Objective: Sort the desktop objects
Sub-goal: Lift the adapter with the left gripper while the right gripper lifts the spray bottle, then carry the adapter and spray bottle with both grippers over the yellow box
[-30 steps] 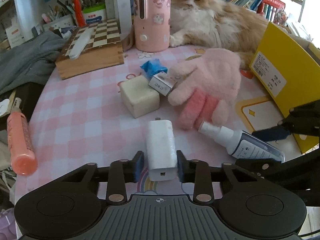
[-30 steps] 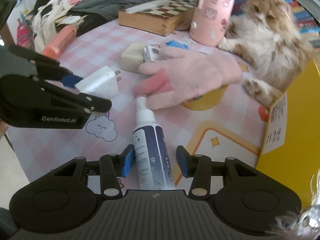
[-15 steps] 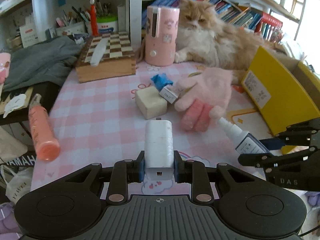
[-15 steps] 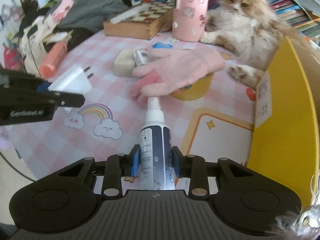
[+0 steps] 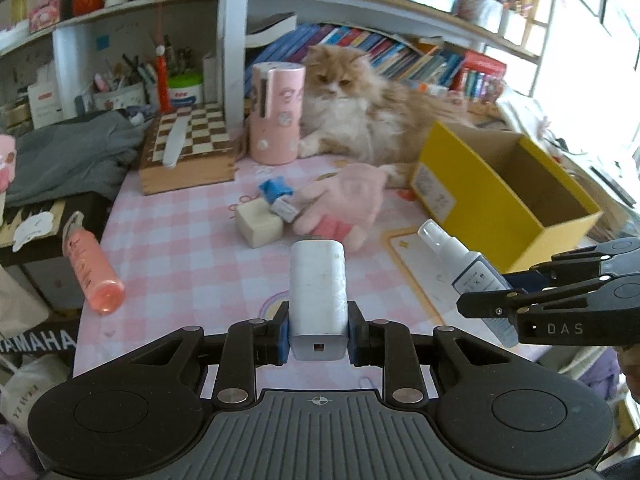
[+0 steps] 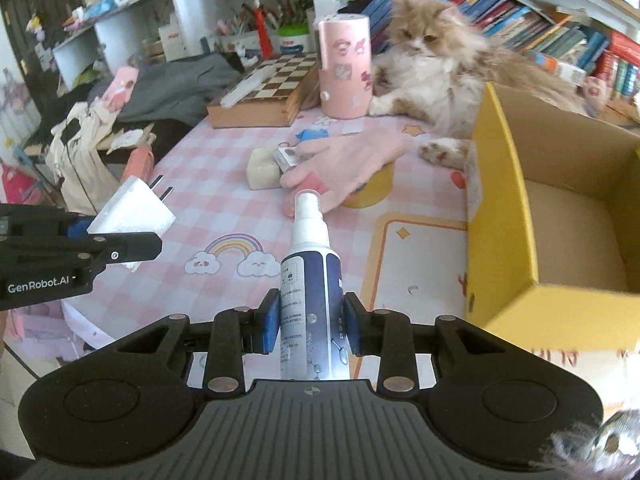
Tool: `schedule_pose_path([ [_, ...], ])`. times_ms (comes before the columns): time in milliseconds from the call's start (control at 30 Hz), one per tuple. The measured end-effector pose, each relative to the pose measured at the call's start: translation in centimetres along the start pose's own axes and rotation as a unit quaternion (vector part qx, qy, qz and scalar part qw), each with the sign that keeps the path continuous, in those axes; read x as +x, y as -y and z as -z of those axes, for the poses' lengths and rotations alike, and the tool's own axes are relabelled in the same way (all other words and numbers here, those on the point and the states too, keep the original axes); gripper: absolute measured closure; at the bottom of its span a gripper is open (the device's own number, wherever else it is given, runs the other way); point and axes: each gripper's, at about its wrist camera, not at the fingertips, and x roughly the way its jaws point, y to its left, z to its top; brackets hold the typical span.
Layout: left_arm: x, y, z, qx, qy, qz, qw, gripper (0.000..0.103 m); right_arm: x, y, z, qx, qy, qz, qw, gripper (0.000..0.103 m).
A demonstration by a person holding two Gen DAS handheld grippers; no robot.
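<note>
My left gripper (image 5: 318, 330) is shut on a white charger plug (image 5: 318, 288) and holds it above the pink checked table; the plug also shows in the right wrist view (image 6: 134, 212). My right gripper (image 6: 310, 324) is shut on a white and dark blue spray bottle (image 6: 310, 280), lifted off the table; the bottle also shows in the left wrist view (image 5: 464, 268). An open yellow cardboard box (image 6: 516, 208) stands at the right. A pink glove (image 5: 344, 204), a cream block (image 5: 258, 224), a small white box (image 5: 284, 210) and a blue item (image 5: 274, 188) lie mid-table.
A fluffy cat (image 5: 372, 120) lies at the back by the box. A pink cylinder holder (image 5: 276, 114) and a chessboard box (image 5: 188, 148) stand at the back left. A pink tube (image 5: 92, 268) lies at the left edge. Yellow tape roll (image 6: 372, 188) sits under the glove.
Both grippers closed on their objects, the left on the plug and the right on the spray bottle, then rose and pulled back from the table with them.
</note>
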Motion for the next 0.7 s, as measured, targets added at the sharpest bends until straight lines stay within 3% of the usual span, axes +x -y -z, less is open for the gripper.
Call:
schedule_pose_path([
  [300, -1.4, 1.9, 1.0, 0.037, 0.001, 0.040, 0.9985, 0.078, -3.7, -0.2, 3.6, 0.049, 0.006, 0.037, 0.998, 0.073],
  [700, -1.6, 5.4, 2.2, 0.104, -0.004, 0.104, 0.9891, 0.078, -7.0, 0.0, 8.5, 0.114, 0.004, 0.094, 0.989, 0.073],
])
